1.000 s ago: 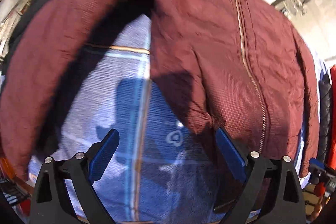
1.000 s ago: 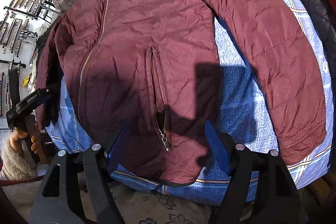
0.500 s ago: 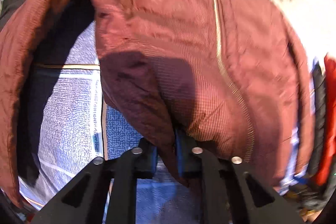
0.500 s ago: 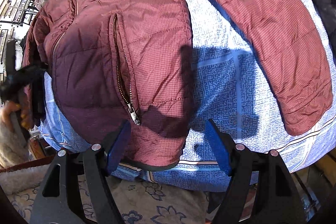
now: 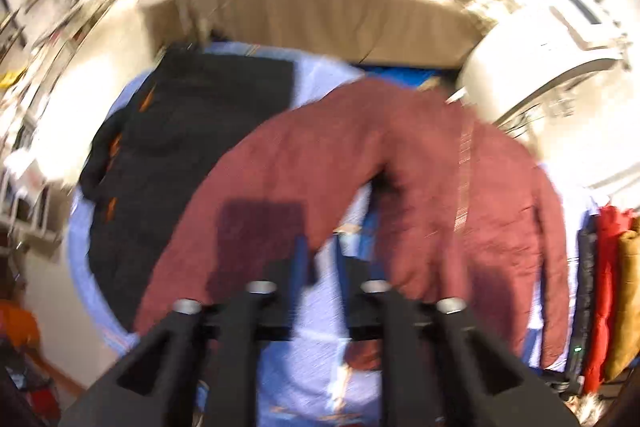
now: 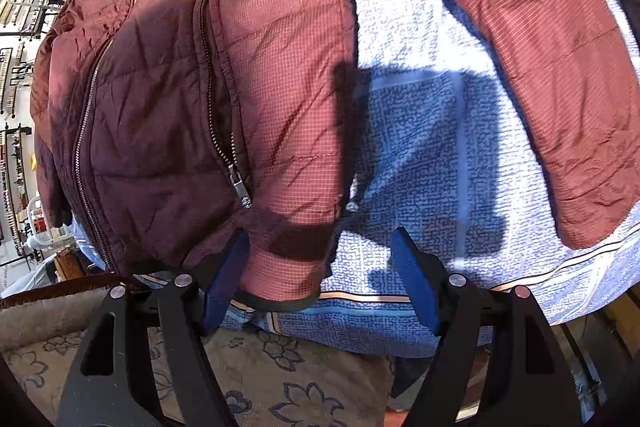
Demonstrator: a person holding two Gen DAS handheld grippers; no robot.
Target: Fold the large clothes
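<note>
1. Across the blue patterned bed cover [image 6: 420, 131] lies the maroon jacket [image 6: 240, 67], front up, zipped, with both sleeves spread out to the sides.
2. By my reading the fold has barely begun: the body lies flat and neither sleeve is folded in.
3. Left gripper [image 5: 322, 267] sits high over the bed in a blurred view; its fingers have just been opening and stand slightly apart, with only bed cover showing between them, so it appears to grip nothing.
4. Right gripper [image 6: 320, 267] hovers at the near hem; its fingers are wide apart, the left one just beside or touching the hem corner [image 6: 280, 283], which lies between them unpinched.
5. Next move probably calls for closing on that hem corner or going to the right sleeve [image 6: 540, 67], then carrying it across the body towards the centre zip [image 6: 86, 131].
6. Edges: the near hem lies right at the near edge of the bed, with a floral rug [image 6: 280, 387] below, so a pull towards the person could drag the jacket off.
7. Room: open cover lies between body and right sleeve. A black garment [image 5: 192, 155] takes up the far left of the bed, a white appliance [image 5: 540, 67] stands beyond the far right corner, and hanging clothes [image 5: 608, 287] crowd the right side.
</note>
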